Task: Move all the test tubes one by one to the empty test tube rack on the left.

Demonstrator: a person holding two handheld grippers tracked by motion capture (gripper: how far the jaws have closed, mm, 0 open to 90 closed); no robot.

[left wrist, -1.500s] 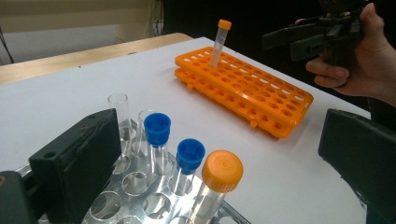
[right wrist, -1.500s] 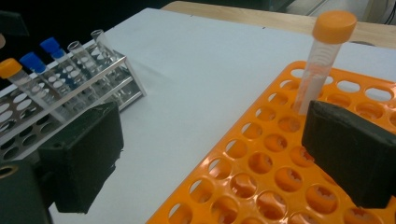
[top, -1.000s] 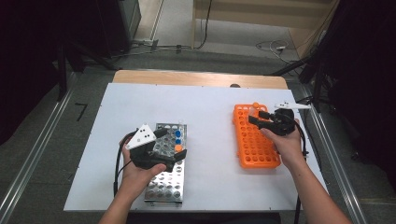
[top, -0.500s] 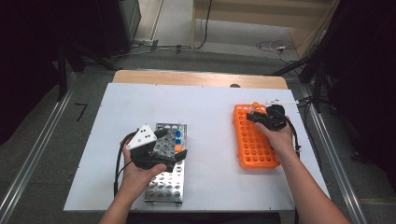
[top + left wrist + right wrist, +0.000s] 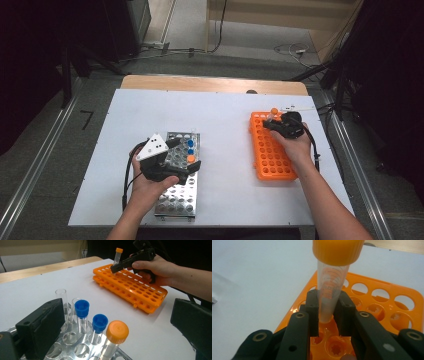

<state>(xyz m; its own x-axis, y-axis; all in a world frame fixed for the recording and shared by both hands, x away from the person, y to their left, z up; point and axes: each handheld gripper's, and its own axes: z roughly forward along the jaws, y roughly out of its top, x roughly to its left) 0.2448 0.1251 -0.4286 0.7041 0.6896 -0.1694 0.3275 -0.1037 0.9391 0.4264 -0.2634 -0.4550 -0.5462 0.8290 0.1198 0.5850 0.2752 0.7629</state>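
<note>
Right gripper (image 5: 325, 311) fingers having just closed, now pinching clear plastic tube with orange cap (image 5: 332, 282). Tube standing upright, frame centre, foot in corner hole of orange plastic rack (image 5: 387, 298). Left gripper (image 5: 115, 327) fingers spread, gripping nothing.

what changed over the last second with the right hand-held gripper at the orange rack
The right hand-held gripper slid toward the far end of the orange plastic tube rack, and its jaws have just been closing onto the clear orange-capped tube standing there. The left hand-held gripper stayed open over the perforated metal tube rack.
</note>
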